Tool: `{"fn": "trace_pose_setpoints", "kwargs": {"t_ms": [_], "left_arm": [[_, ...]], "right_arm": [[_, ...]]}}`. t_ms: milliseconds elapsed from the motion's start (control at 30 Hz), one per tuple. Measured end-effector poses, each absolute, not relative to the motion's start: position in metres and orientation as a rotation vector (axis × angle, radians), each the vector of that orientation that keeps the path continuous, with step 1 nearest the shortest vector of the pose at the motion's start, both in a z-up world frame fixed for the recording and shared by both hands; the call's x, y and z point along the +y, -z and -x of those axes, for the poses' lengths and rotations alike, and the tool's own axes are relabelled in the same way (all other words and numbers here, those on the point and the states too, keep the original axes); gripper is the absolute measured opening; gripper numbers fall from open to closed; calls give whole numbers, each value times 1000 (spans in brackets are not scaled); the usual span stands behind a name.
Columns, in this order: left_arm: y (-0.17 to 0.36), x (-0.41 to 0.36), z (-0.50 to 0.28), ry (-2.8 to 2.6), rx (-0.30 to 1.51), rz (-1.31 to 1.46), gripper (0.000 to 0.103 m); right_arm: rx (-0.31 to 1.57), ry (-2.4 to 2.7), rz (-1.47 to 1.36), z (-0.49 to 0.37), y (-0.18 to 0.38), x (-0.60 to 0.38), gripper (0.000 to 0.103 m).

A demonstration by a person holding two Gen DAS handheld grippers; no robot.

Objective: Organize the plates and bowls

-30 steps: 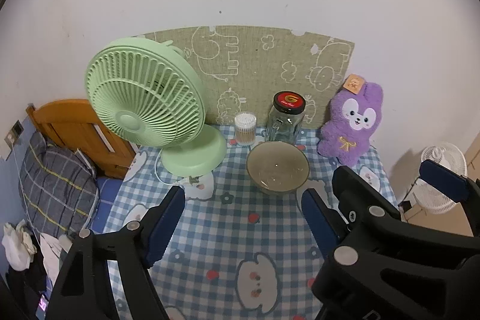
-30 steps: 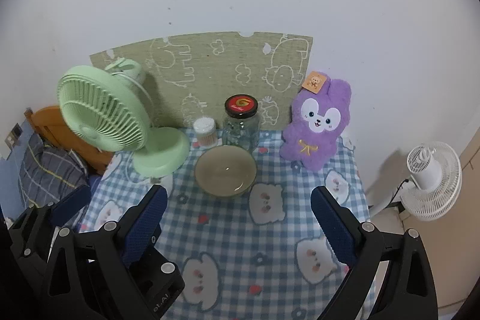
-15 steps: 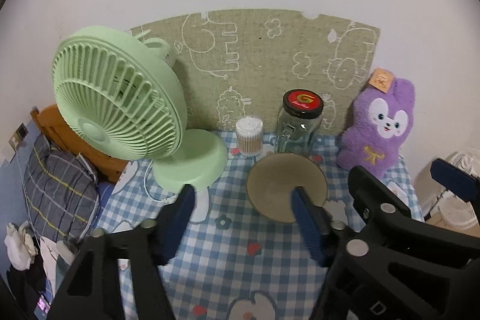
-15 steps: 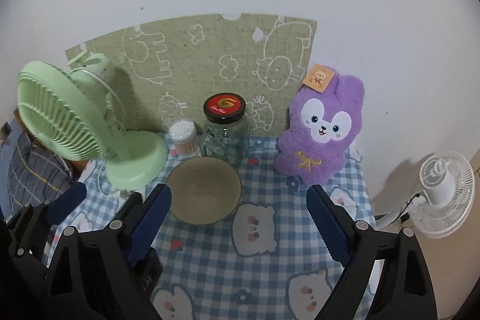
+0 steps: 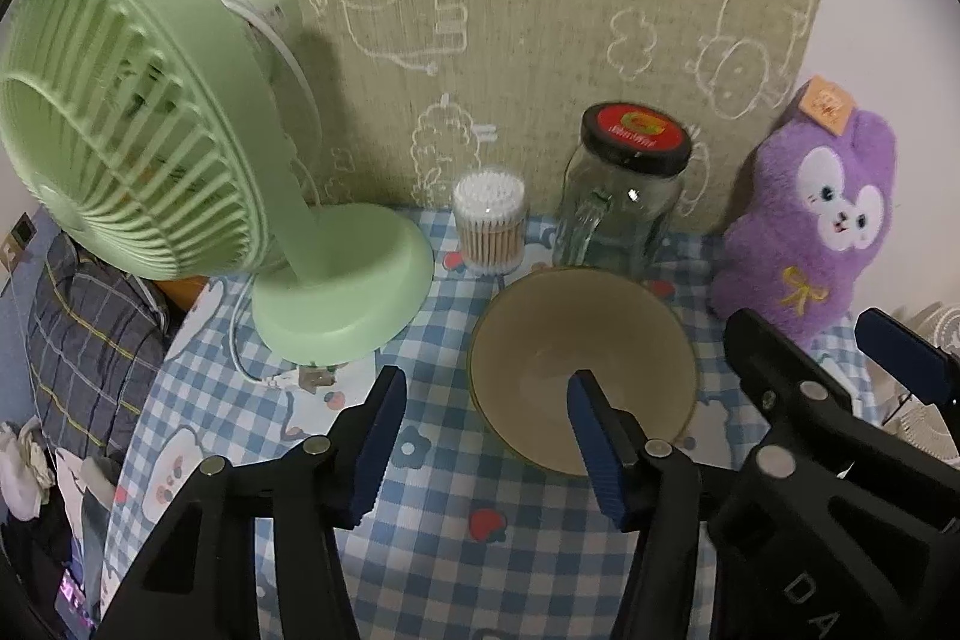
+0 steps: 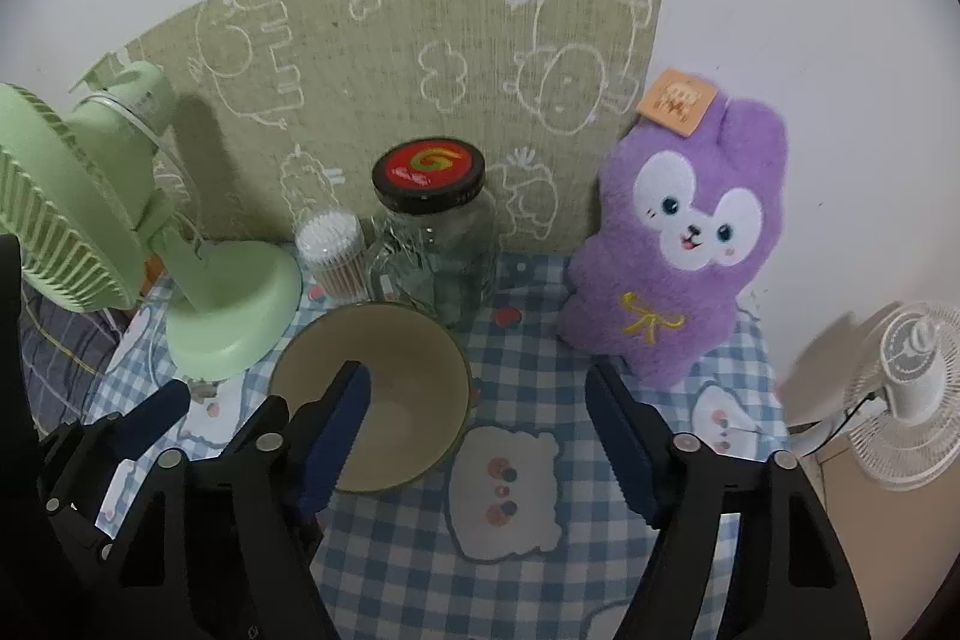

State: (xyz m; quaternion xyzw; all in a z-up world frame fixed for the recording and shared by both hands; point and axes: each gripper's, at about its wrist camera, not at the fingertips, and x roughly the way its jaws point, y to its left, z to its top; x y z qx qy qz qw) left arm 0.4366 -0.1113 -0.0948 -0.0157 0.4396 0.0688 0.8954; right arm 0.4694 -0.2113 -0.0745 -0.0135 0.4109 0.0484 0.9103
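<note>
A beige bowl (image 5: 558, 340) (image 6: 408, 358) stands upright on the blue checked tablecloth (image 5: 432, 538), in front of a glass jar. My left gripper (image 5: 485, 388) hangs over the bowl's left rim, its jaws closing: one finger lies over the inside, the other outside to the left. My right gripper (image 6: 477, 382) straddles the bowl's right rim in the same way, jaws closing too, its left finger over the inside. No pad visibly presses on the bowl. In the left wrist view the right gripper's fingers (image 5: 900, 358) show at the right edge.
A green desk fan (image 5: 138, 142) stands at the left, with its base (image 6: 234, 316) close to the bowl. A cotton swab tub (image 5: 489, 226) and a red-lidded jar (image 6: 432, 232) are behind the bowl. A purple plush rabbit (image 6: 678, 250) sits right. White floor fan (image 6: 912, 376) beyond the table's right edge.
Both grippers have come down and forward toward the bowl, and their jaws have narrowed. The fingers now overlap the bowl's rim on either side. The bowl has not moved.
</note>
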Motion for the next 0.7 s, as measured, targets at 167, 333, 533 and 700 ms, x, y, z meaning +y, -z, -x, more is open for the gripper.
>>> {"fn": "trace_pose_setpoints", "kwargs": {"t_ms": [167,333,533,700], "left_arm": [[111,-113,-452,-152,934,18,50],[125,-114,-464,-160,946,-7,46],[143,-114,-474,-155,977,9,42],[155,-111,-481,-162,998,13,37]], "right_arm": [[881,-102,-3,-486,92,-212,69],[901,-108,-6,-497,107,-210,59],[909,-115,15,-504,123,-203,57],[928,-123,10,-511,135,-201,46]]}}
